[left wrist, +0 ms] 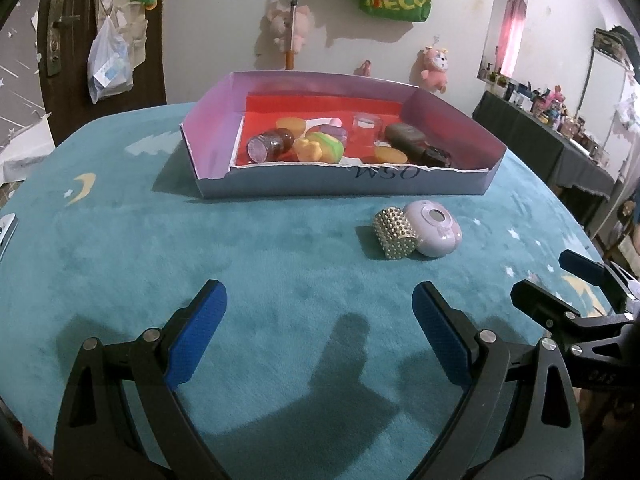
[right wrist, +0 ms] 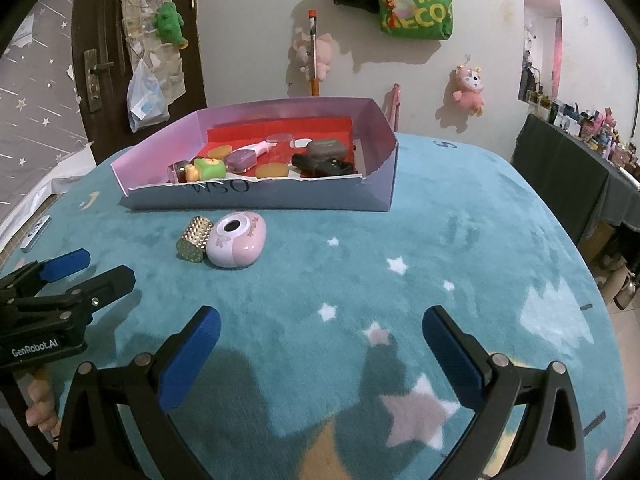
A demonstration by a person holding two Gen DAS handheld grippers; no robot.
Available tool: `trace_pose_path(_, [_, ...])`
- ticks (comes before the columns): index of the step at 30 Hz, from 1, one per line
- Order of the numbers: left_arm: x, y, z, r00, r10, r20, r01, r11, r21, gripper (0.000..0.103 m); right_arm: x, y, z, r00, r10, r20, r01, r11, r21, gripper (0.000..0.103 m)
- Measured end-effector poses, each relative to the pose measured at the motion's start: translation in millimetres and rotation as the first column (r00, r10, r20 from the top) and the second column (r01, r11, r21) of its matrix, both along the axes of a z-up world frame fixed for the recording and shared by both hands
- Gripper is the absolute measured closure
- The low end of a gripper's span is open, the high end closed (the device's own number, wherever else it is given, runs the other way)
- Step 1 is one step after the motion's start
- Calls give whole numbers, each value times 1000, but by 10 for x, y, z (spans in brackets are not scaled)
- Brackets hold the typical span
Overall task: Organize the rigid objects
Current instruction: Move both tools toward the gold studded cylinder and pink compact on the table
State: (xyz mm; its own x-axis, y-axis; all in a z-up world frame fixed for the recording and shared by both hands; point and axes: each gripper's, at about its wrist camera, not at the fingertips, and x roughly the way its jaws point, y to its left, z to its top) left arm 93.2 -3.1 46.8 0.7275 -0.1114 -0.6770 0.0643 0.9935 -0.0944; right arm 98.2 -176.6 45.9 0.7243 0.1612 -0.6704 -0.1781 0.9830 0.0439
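Observation:
A shallow purple box with a red floor stands at the far side of the teal table and holds several small items, among them a dark jar and a green-yellow toy. In front of it lie a studded gold cylinder and, touching it, a pink oval case. My left gripper is open and empty, near the table's front. My right gripper is open and empty, right of the two loose objects. Each gripper shows in the other's view, the right one and the left one.
A small flat device lies at the table's left edge. A wall with hanging plush toys and a green bag is behind the box. A dark door is at the left, a cluttered dark shelf at the right.

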Motion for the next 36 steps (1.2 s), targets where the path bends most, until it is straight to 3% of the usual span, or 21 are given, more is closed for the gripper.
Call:
trace_pose_path(7, [86,28,44,1000,-1,1,1,1000,-1,8,148,28,35,999,29,-32,-28,999,28,0])
trace_pose_path(23, [348,251,112,999,4,-33,-4,1000,8,8,660,363,-20,993,74,-89,-76,997,-18,0])
trace_pose_path(36, [382,333,147,999,9,-36,-9,1000,3,8,906,692,-147,971,153,-181,-158,987,-9,0])
